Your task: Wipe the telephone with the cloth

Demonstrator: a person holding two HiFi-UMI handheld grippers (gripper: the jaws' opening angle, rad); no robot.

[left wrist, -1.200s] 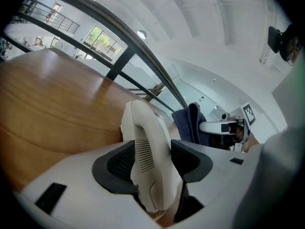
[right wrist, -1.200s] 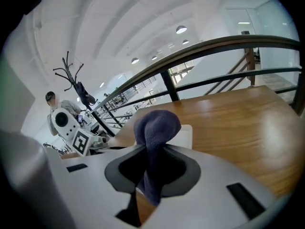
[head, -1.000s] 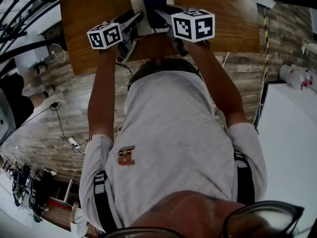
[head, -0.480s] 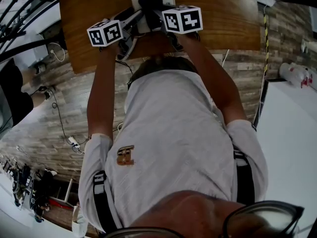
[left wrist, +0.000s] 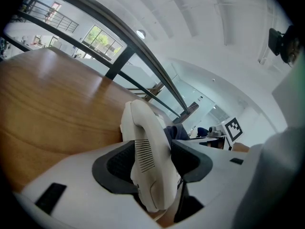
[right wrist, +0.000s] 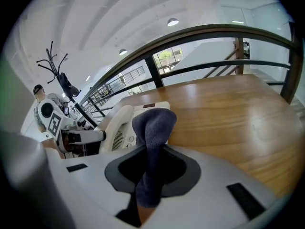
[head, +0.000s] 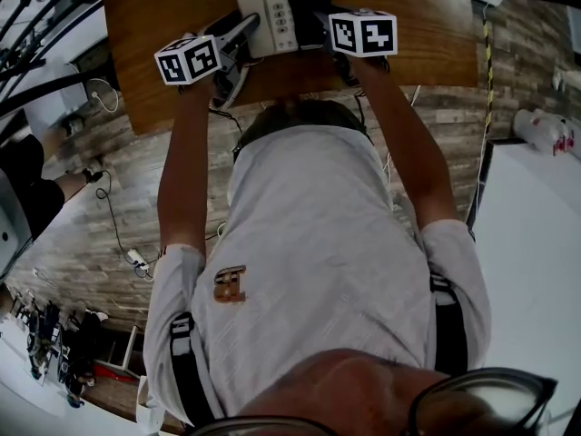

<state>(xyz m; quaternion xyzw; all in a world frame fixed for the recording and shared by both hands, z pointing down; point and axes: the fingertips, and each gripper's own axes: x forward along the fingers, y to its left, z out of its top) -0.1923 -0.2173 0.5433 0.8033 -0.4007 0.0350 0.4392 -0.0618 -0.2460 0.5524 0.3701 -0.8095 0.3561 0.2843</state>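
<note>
Both arms stretch forward over the near edge of the wooden table [head: 163, 7]. The left gripper [left wrist: 152, 162] squeezes the white handset [left wrist: 145, 142], just left of the telephone [head: 268, 7]. The right gripper [right wrist: 151, 168] pinches the blue cloth [right wrist: 153, 128], which is at the telephone's right side. The telephone's long side points toward the far edge.

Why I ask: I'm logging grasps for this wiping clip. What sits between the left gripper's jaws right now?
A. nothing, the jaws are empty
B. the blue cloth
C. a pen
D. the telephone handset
D: the left gripper view shows the left gripper with its jaws closed on the cream telephone handset, while the blue cloth is pinched in the right gripper.
</note>
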